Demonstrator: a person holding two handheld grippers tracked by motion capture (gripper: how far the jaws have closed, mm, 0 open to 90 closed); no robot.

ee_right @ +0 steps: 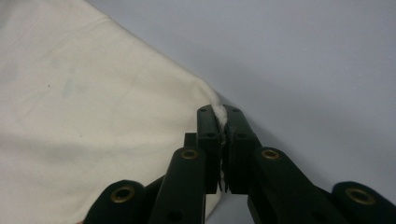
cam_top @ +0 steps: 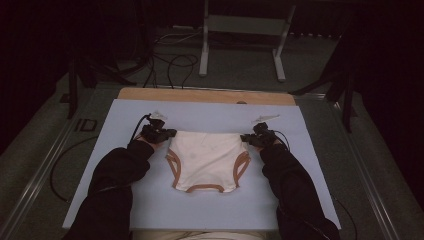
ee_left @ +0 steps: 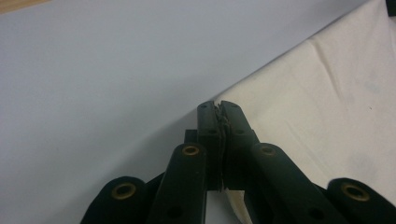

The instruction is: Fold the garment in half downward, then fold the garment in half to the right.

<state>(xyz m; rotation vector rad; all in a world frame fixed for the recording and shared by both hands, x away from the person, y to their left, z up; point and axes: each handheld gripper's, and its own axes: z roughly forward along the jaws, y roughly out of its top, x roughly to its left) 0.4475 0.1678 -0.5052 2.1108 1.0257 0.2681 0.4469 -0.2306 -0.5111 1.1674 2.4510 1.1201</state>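
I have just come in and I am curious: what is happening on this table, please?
A person holds a hand-held gripper in each hand. The left hand-held gripper and the right hand-held gripper are each shut on a far corner of the cream cloth underpants with brown trim, which lie flat on the pale blue board.

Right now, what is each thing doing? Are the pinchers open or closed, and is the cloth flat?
Left gripper: shut on the far left corner of the cream garment.
Right gripper: shut on its far right corner.
Cream garment: spread out flat on the mat, held at both far corners.
Blue mat: lying flat under the cloth.
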